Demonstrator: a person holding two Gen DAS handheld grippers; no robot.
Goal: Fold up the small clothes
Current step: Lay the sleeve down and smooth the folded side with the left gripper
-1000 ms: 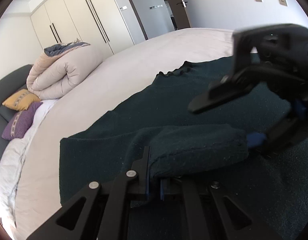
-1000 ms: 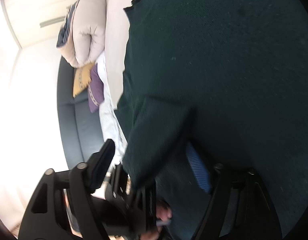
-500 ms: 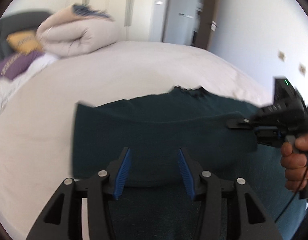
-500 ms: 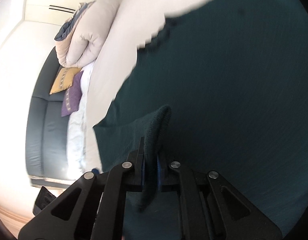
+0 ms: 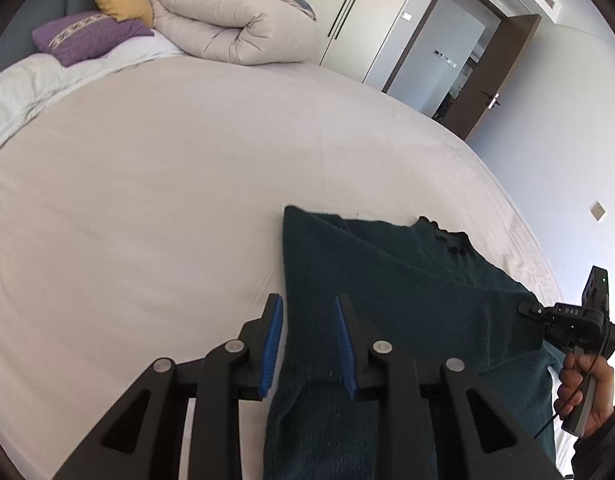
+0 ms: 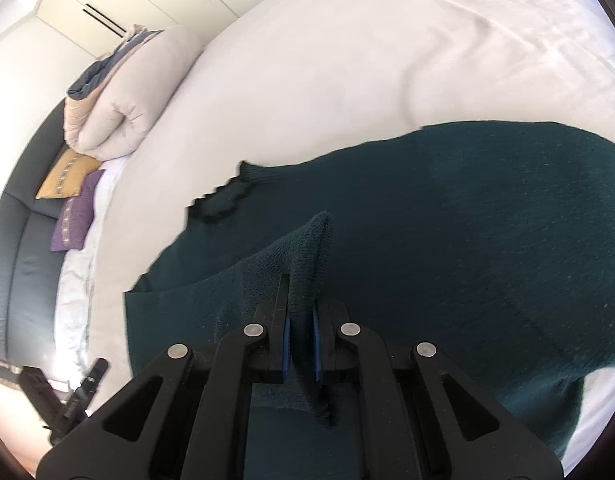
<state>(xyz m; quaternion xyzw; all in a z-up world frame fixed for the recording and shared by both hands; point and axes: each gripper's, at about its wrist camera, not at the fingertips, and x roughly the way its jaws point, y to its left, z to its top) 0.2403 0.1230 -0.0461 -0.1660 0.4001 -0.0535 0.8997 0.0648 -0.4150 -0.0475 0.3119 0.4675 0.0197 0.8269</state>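
Bedroom, mid-fold: dark green sweater [image 5: 407, 300] lies spread on the bed [image 5: 167, 200], lower right of the left wrist view, neckline toward the far side. Right tool [image 6: 301, 332] is clenched on a pinched ridge of the knit, low center of its own view, w/ fabric standing up between the blue pads [image 6: 286, 338]. Left tool [image 5: 307, 344] straddles the sweater's near-left edge at bottom center; its jaws are closing, cloth between them but pads not yet pressing. Step looks like gathering one side for the first fold. Next move likely calls for a firm left grip, then both tools carrying the edge across together. A hand [image 5: 587, 396] grips the right tool's handle at far right, tool angled down.
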